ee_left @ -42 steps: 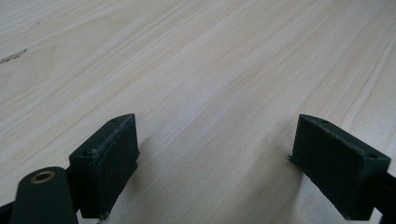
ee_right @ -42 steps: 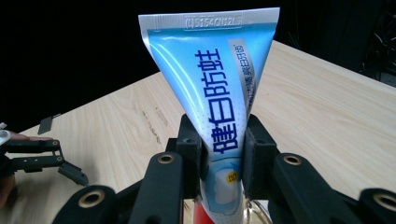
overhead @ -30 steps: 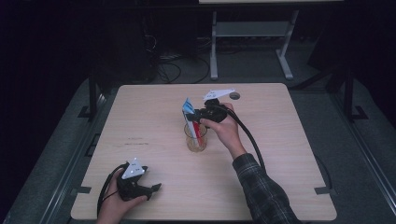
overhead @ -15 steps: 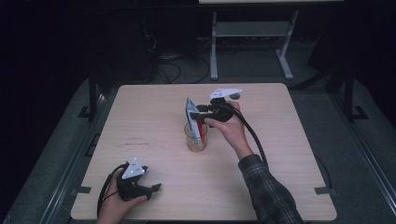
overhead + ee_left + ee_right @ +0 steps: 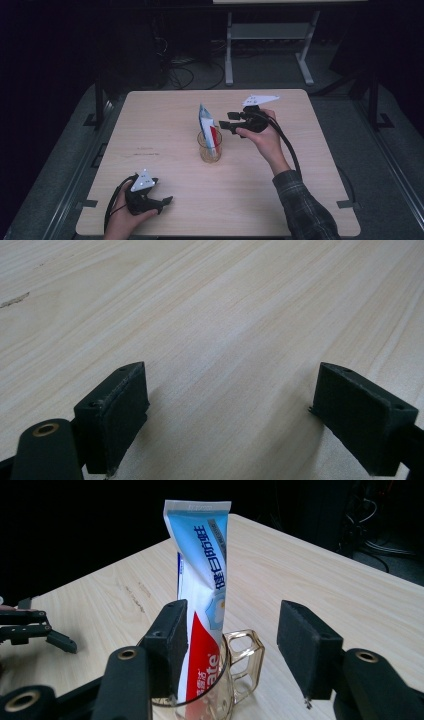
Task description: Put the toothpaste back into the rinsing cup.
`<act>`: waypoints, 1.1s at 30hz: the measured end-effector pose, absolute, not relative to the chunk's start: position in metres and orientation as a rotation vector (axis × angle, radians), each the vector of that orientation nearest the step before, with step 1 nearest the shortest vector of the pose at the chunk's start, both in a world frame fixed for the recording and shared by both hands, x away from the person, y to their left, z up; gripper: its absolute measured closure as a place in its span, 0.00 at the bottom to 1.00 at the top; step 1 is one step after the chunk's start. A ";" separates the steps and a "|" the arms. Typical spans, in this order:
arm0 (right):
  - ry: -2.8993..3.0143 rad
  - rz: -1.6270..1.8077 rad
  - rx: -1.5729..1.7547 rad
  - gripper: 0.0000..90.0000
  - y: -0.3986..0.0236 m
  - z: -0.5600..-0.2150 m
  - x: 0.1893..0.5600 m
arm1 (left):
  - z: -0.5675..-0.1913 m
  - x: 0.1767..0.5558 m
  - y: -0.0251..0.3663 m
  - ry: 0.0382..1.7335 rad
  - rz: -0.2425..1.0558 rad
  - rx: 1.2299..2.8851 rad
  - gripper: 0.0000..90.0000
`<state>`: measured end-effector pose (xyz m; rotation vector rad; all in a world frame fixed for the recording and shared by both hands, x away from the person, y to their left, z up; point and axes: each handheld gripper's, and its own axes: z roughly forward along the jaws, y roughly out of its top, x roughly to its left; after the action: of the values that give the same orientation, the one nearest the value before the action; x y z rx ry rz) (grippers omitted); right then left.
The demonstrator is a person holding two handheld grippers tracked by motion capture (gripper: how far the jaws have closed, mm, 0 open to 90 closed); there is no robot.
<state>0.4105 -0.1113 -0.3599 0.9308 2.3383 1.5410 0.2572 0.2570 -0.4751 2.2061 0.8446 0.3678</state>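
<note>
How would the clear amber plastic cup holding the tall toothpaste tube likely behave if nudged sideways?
The clear amber plastic cup probably tips easily: the blue, white and red toothpaste tube stands well above its rim. It looks thin-walled, so likely light. On the smooth wooden table it might slide first.

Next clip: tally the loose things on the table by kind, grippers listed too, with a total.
Toothpaste tube, standing in the cup: 1
Clear cup with handle: 1
Grippers: 2, left gripper and right gripper, both open with nothing between the fingers
Total: 4
</note>
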 end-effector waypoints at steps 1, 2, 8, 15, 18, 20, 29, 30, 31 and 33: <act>2.338 1.535 0.932 0.49 -0.113 -0.359 0.409 | -0.475 0.257 0.257 0.844 0.368 2.206 0.15; 2.336 1.530 0.934 0.49 -0.115 -0.358 0.408 | -0.475 0.257 0.257 0.845 0.368 2.206 0.15; 2.316 1.524 0.939 0.46 -0.124 -0.359 0.398 | -0.475 0.257 0.257 0.844 0.368 2.204 0.15; 2.305 1.485 0.951 0.43 -0.134 -0.363 0.391 | -0.475 0.257 0.257 0.842 0.366 2.205 0.15; 2.302 1.478 0.961 0.42 -0.140 -0.366 0.388 | -0.475 0.257 0.257 0.842 0.366 2.205 0.15; 2.297 1.422 0.976 0.41 -0.142 -0.368 0.385 | -0.475 0.257 0.257 0.842 0.366 2.204 0.15; 2.301 1.392 1.010 0.38 -0.157 -0.382 0.373 | -0.475 0.257 0.257 0.842 0.366 2.205 0.15; 2.303 1.388 1.019 0.38 -0.159 -0.384 0.371 | -0.475 0.257 0.257 0.842 0.365 2.205 0.15; 2.303 1.370 1.024 0.38 -0.161 -0.386 0.369 | -0.475 0.257 0.257 0.842 0.365 2.204 0.15; 2.305 1.369 1.024 0.38 -0.164 -0.388 0.366 | -0.475 0.257 0.257 0.842 0.366 2.204 0.15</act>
<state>0.3656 -0.1637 -0.3885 1.0237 2.3046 1.3693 0.2567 0.2570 -0.4751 2.2045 0.8421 0.3657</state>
